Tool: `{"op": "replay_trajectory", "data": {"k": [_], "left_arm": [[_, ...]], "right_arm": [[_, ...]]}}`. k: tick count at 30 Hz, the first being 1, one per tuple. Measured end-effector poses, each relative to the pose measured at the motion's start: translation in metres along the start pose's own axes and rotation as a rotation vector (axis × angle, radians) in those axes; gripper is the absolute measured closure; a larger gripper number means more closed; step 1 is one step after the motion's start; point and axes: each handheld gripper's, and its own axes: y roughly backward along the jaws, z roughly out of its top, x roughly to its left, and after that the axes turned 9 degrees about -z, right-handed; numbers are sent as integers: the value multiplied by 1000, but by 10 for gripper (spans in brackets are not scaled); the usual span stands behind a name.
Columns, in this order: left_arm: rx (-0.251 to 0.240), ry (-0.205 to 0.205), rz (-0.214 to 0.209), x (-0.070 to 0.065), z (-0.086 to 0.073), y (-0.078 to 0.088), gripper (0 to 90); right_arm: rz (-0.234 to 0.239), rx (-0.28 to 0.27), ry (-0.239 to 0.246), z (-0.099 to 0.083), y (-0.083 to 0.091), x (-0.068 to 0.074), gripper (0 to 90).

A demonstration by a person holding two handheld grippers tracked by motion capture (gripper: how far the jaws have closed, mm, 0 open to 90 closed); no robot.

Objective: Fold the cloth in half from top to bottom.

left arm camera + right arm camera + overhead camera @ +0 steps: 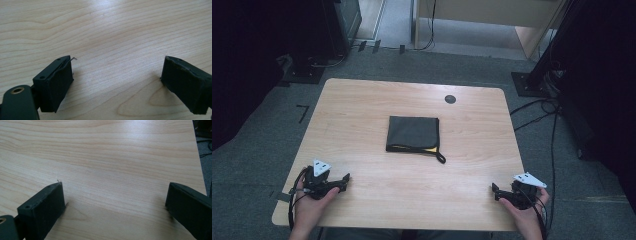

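Pale wooden table point(362, 100), grey carpet all round. The left gripper point(343, 181) sits at the near-left corner, jaws spread wide on nothing; the right gripper point(497, 191) mirrors it near-right, also spread. The dark folded cloth point(413, 133) lies mid-table, well apart from both, seemingly with a yellow lining at its near edge. Nothing's started; clear board either side.

the tabletop point(362, 105) is pale wood with wavy brown grain and a small black round cap point(450, 99). the folded cloth point(413, 132) is black with a thin yellow edge. each gripper, left gripper point(346, 178) and right gripper point(495, 190), is black with a light grey plate.
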Motion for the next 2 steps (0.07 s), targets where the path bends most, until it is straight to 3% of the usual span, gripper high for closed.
{"op": "replay_trajectory", "data": {"k": [2], "left_arm": [[0, 0, 0, 0, 0, 0, 99]], "right_arm": [[0, 0, 0, 0, 0, 0, 17]]}}
